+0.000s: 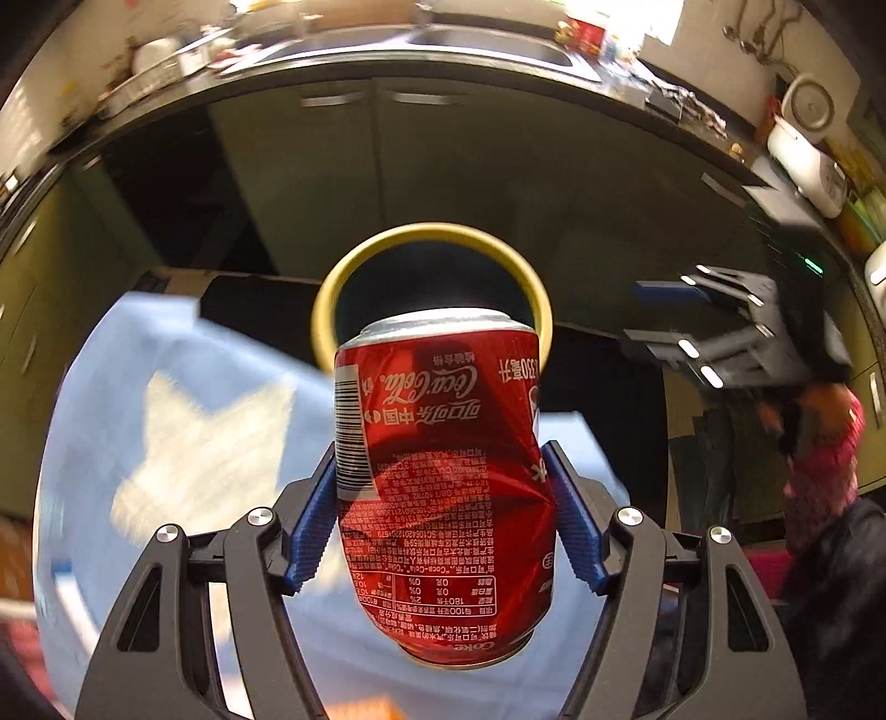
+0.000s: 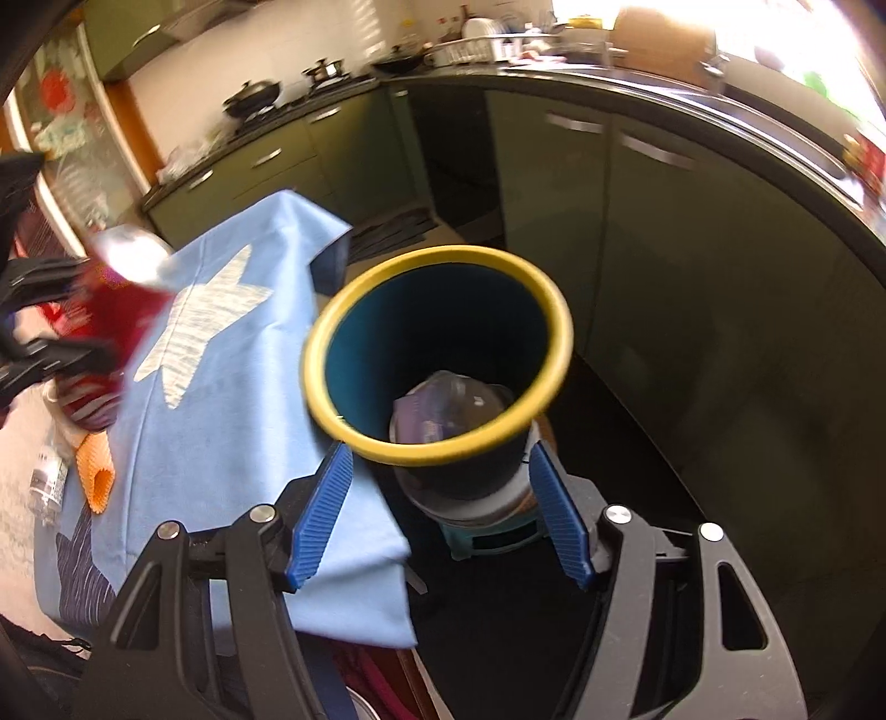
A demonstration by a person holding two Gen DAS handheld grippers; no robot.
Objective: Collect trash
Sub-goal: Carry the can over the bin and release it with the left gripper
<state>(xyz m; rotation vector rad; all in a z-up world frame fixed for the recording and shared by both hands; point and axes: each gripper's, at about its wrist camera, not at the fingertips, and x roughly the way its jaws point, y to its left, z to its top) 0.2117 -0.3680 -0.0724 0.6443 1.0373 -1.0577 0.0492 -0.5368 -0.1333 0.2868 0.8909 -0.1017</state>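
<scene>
My left gripper is shut on a dented red Coca-Cola can, with the blue pads pressing into both of its sides. Just beyond the can stands a dark blue bin with a yellow rim. The right wrist view looks down into that bin, where a crumpled clear plastic piece lies at the bottom. My right gripper hangs open above the bin's near side and holds nothing. From the left wrist it shows as the open right gripper off to the right. The can appears blurred at the left.
A light blue cloth with a white star covers a table left of the bin. An orange item and a small bottle lie at its left end. Green cabinets and a dark counter with a sink stand behind. A pink sleeve is at right.
</scene>
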